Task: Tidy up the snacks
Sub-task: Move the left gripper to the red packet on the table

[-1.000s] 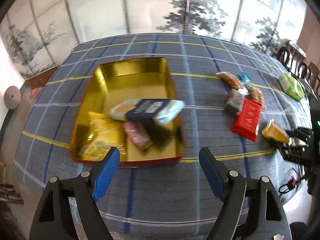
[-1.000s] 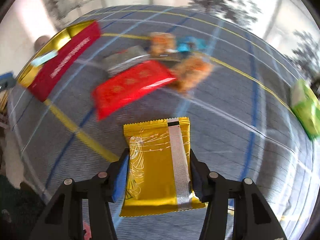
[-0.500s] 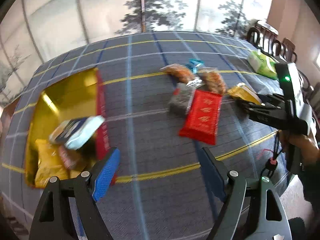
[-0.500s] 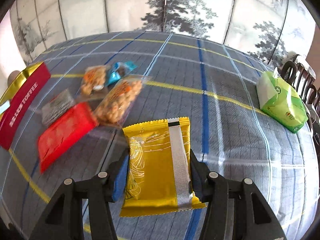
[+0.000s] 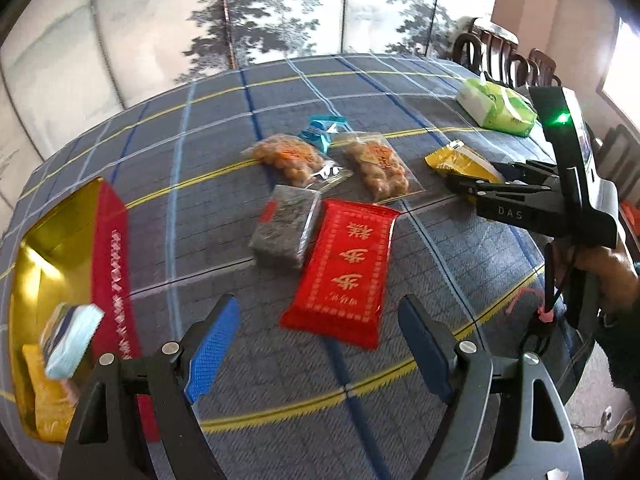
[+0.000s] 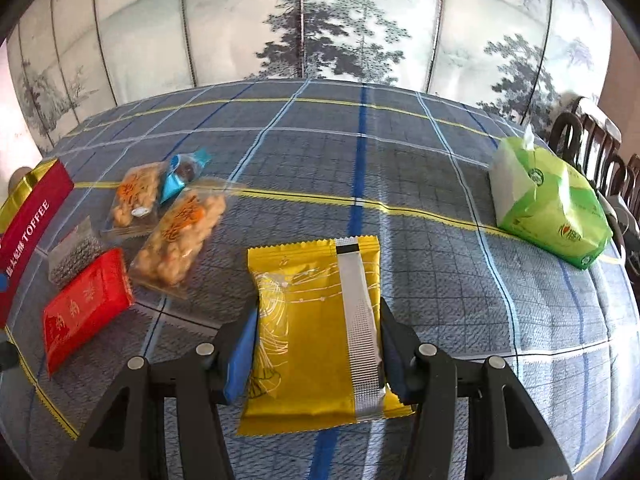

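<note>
1. Right gripper clamped on yellow snack packet, held above the table.
2. Left gripper jaws wide apart, nothing between them, over plaid tablecloth.
3. Red packet, grey packet, two clear nut bags mid-table; gold tin with snacks at the left edge.
4. Green tissue pack far right.
5. Painted tree screen behind; dark chairs right.

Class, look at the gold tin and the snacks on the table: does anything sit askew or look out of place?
One thing: in the tin, the pale blue packet lies tilted, propped on the yellow packet beneath rather than flat. The loose snacks on the cloth look undamaged.
</note>
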Motion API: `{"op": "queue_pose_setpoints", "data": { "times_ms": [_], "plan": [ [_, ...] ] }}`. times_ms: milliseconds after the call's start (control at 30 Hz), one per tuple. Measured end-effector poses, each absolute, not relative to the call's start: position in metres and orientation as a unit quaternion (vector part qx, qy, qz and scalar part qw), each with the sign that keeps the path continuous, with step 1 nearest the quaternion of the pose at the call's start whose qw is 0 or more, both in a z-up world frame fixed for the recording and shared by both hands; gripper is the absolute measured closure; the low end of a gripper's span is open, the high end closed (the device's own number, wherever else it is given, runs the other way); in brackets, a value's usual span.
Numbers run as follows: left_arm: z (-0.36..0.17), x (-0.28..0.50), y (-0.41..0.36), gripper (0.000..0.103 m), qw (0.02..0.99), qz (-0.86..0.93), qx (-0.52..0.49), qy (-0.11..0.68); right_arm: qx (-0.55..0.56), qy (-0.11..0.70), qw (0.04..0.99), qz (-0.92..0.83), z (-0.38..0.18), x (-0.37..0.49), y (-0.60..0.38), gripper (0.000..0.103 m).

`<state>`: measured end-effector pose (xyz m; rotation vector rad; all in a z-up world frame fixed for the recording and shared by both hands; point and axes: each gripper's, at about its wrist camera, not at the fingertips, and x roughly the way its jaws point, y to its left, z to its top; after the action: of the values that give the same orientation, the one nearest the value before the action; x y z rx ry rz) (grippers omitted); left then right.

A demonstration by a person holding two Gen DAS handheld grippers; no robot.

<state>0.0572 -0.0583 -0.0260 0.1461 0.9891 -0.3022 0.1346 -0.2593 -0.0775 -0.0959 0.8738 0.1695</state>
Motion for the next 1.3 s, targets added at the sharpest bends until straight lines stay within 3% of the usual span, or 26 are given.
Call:
{"op": "queue_pose_setpoints", "data": {
  "times_ms": [700,900,1300],
  "plan": [
    [-0.061,0.098,-0.086,0.037,0.846,-0.139,0.078,0.508,-0.045,0.423,0.901,0.083,-0.078,0.135,-0.261,0.046],
    [-0.059,0.096,-0.09,0.055,0.85,-0.14,0.082,0.502,-0.044,0.423,0.901,0.083,-0.078,0.135,-0.261,0.046],
    [-0.057,0.074,-0.09,0.061,0.846,-0.134,0.084,0.51,-0.045,0.423,0.901,0.083,-0.078,0.135,-0.261,0.046]
  ]
}}
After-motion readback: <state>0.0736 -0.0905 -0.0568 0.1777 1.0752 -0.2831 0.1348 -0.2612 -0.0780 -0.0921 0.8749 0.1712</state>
